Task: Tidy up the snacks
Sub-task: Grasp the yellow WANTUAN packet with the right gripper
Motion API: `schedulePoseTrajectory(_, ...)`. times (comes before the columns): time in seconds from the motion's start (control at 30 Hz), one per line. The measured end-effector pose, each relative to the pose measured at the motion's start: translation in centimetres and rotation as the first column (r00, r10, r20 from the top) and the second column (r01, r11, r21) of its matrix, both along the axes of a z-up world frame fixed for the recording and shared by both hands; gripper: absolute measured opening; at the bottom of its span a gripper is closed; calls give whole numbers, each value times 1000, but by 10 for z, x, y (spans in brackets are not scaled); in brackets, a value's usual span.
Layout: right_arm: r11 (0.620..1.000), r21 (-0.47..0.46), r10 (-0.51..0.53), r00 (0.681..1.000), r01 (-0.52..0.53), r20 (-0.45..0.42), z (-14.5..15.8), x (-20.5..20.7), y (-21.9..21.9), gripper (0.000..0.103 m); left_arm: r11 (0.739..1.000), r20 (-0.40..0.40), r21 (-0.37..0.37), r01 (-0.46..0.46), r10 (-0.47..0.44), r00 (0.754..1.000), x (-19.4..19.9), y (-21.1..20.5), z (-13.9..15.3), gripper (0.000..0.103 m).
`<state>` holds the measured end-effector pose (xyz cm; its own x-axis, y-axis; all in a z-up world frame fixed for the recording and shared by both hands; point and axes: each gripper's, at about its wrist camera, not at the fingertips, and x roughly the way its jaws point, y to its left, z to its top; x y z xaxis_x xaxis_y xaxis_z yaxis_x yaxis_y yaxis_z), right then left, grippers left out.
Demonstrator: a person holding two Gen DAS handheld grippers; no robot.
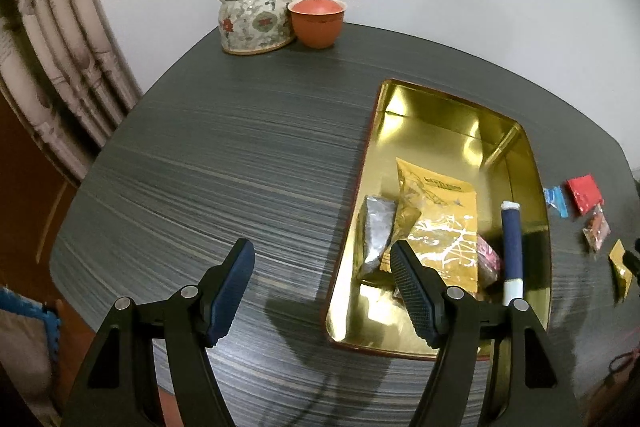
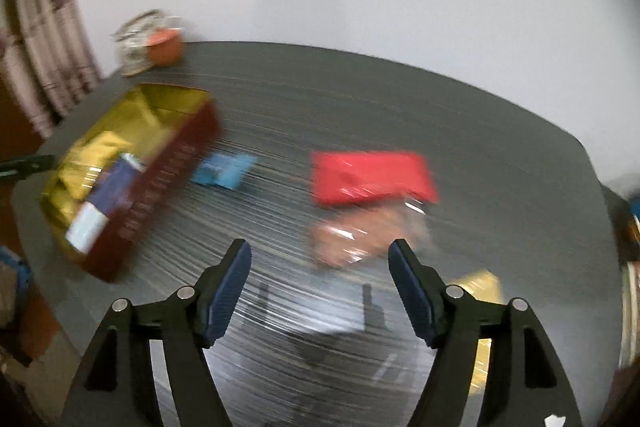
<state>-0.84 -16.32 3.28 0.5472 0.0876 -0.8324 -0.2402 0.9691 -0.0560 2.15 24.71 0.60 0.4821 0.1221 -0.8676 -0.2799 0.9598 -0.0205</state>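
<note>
Right hand-held gripper [image 2: 320, 285] stands with its jaws wide and nothing between them, hanging over the counter [image 2: 480, 131] just short of a clear packet of reddish snacks [image 2: 360, 239]; that view is smeared, so I can't read labels. I judge we are between placements: the gold-lined tin [image 1: 460, 115] already holds a yellow pouch [image 1: 440, 211], a silver packet [image 1: 376, 231], a pink packet [image 1: 490, 259] and a blue tube [image 1: 513, 247], while the loose ones wait on the counter to the tin's right. Those are a red packet [image 2: 372, 177] touching the clear one's far side, a blue wrapper [image 2: 222, 171] just beside the tin's dark red wall [image 2: 168, 183], and a yellow packet [image 2: 478, 285] partly hidden behind my right finger. Left hand-held gripper [image 1: 322, 293] is also wide and empty, over the tin's near left corner, one finger above its rim. Next I'd settle the right jaws over the clear packet and close on it alone, without snagging the red one. Room is generous across the middle of the counter; its right edge curves away close behind the packets, and the teapot [image 1: 256, 19] and lidded cup [image 1: 317, 21] sit well apart at the far corner.
</note>
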Motion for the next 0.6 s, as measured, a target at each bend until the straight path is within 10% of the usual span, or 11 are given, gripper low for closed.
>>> schedulePoseTrajectory(0.6, 994, -36, -105, 991, 103, -78, -45, -20, -102, 78, 983, 27, 67, 169, -171, 985, -5, -45, 6, 71)
